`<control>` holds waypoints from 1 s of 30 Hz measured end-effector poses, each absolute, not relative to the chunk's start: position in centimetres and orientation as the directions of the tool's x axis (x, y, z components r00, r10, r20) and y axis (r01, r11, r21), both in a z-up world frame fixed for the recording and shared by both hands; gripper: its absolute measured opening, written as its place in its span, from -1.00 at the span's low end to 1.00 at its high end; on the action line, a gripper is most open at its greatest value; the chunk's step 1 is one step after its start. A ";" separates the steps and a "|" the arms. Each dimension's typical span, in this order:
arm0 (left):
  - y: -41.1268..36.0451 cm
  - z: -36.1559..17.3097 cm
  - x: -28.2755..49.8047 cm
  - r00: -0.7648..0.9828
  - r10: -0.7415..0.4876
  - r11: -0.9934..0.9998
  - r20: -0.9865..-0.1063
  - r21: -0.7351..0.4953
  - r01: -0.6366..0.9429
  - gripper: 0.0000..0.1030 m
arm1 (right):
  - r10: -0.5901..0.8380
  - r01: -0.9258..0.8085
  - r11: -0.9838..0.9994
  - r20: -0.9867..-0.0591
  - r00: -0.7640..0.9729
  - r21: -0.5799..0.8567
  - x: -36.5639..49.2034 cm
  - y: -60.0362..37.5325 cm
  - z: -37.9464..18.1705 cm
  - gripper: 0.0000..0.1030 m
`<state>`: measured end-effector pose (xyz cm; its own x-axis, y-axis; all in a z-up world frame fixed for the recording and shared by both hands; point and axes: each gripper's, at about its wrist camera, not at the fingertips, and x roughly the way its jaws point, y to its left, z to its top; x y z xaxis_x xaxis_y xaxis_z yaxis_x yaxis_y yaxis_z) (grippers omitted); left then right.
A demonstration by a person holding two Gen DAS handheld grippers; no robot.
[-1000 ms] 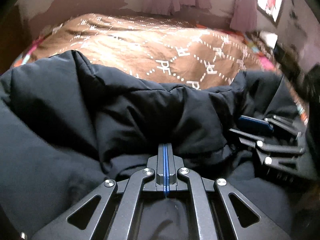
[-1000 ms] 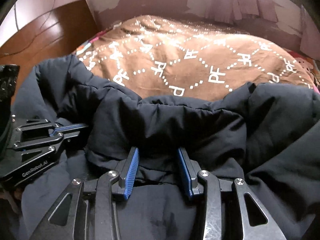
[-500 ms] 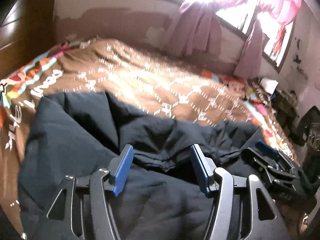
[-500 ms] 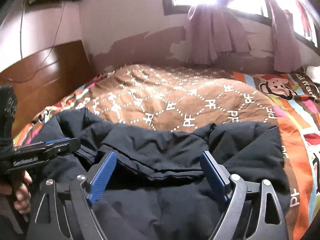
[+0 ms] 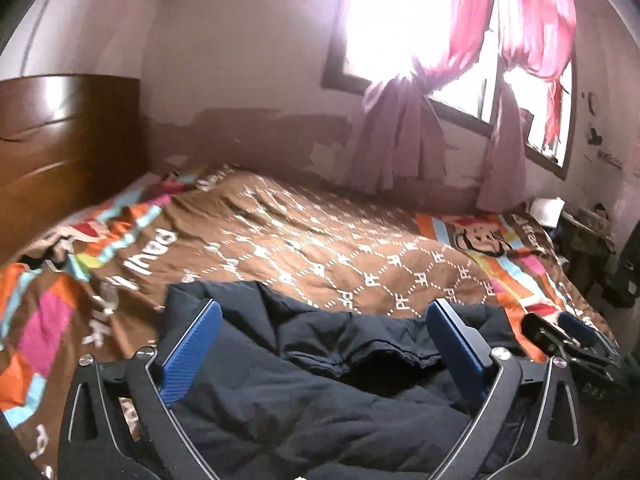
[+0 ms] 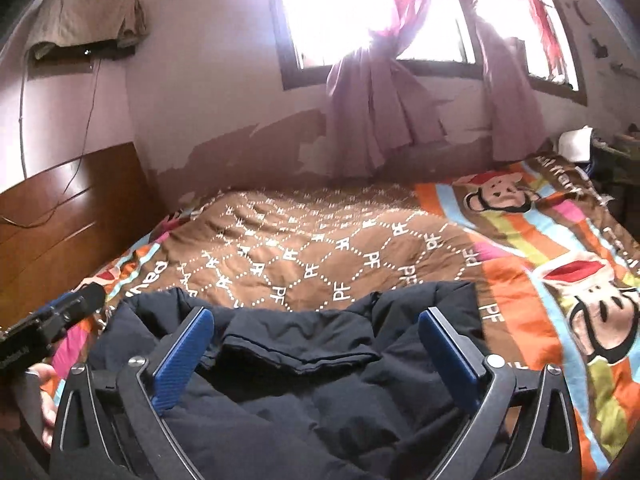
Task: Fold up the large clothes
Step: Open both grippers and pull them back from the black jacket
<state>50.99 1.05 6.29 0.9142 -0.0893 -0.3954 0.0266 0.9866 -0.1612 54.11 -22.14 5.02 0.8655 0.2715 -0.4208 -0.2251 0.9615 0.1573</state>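
A large dark navy padded jacket (image 5: 320, 392) lies bunched on the near side of the bed; it also shows in the right wrist view (image 6: 304, 384). My left gripper (image 5: 324, 344) is wide open and empty above the jacket, its blue pads (image 5: 192, 348) clear of the cloth. My right gripper (image 6: 316, 344) is also wide open and empty above the jacket. The right gripper shows at the right edge of the left wrist view (image 5: 568, 344). The left gripper shows at the left edge of the right wrist view (image 6: 52, 328).
The bed carries a brown patterned quilt (image 6: 320, 248) with colourful cartoon borders (image 6: 560, 264). A wooden headboard (image 5: 60, 140) stands at the left. A window with pink curtains (image 6: 380, 100) is behind the bed. Dark clutter (image 5: 600, 248) stands at the far right.
The left gripper, shut on the jacket a second ago, has opened and let go. Both grippers have opened wider, lifted and drawn back, and the jacket now lies lower on the bed.
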 end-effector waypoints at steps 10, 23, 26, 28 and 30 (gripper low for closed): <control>1.3 11.1 43.1 0.905 -0.044 0.993 -0.422 -0.121 -0.008 0.96 | 0.291 -0.271 0.957 -0.365 0.884 0.105 46.2 -22.6 11.0 1.00; 1.9 16.8 31.2 0.941 -0.019 0.996 -0.338 -0.085 -0.011 0.96 | 0.369 -0.411 0.911 -0.386 0.846 -0.028 35.6 -21.6 16.1 1.00; 1.3 17.4 28.5 0.943 -0.035 0.998 -0.330 -0.053 0.018 0.96 | 0.374 -0.432 0.899 -0.388 0.843 -0.073 32.8 -22.2 16.8 1.00; 0.9 17.3 27.1 0.942 -0.056 0.998 -0.332 -0.036 0.047 0.96 | 0.378 -0.442 0.893 -0.388 0.841 -0.088 31.4 -22.6 17.0 1.00; 0.1 16.8 25.9 0.935 -0.071 0.997 -0.347 -0.002 0.075 0.96 | 0.386 -0.460 0.881 -0.391 0.835 -0.113 29.8 -22.8 17.2 1.00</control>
